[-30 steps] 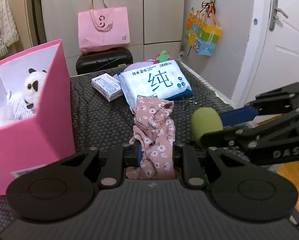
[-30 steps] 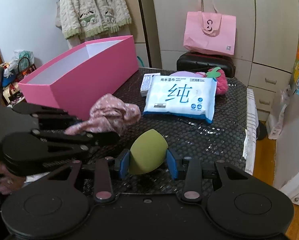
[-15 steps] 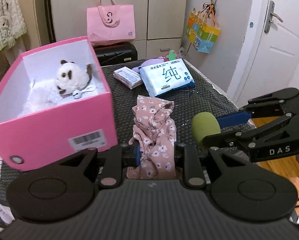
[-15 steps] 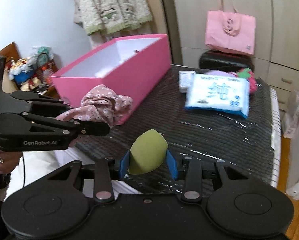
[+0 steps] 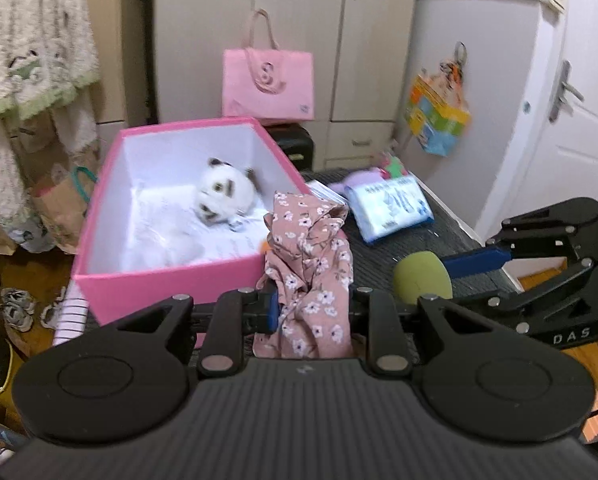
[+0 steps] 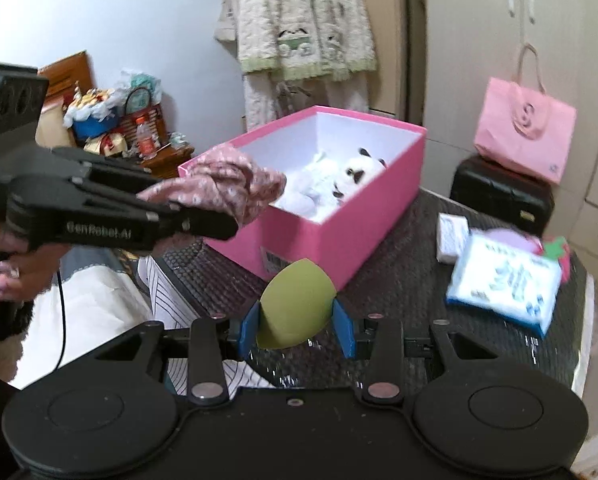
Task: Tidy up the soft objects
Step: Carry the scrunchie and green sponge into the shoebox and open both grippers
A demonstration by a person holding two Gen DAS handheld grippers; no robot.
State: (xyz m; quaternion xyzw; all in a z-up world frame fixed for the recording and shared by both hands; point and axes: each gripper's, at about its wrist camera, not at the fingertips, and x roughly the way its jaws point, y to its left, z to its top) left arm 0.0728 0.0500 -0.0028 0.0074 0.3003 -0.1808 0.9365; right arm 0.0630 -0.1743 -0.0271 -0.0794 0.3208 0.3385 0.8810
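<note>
My left gripper (image 5: 312, 312) is shut on a pink floral cloth (image 5: 311, 264) and holds it in the air by the near right corner of an open pink box (image 5: 159, 280). A white panda plush (image 5: 225, 196) lies inside the box. My right gripper (image 6: 297, 326) is shut on a green sponge (image 6: 295, 308), held above the dark table in front of the box (image 6: 371, 216). The right wrist view shows the left gripper (image 6: 227, 228) with the cloth (image 6: 227, 184) over the box's near left corner. The left wrist view shows the sponge (image 5: 421, 276) at right.
A blue and white wipes pack (image 6: 503, 280), a small white packet (image 6: 451, 236) and a pink and green soft item (image 6: 555, 250) lie on the dark table (image 6: 399, 264). A pink tote bag (image 6: 525, 136) stands on a black case behind. Clutter fills the floor left.
Both grippers have risen and pulled back with their loads. The cloth has moved left, toward the box's near corner. The box's inside and the panda are now in plain view.
</note>
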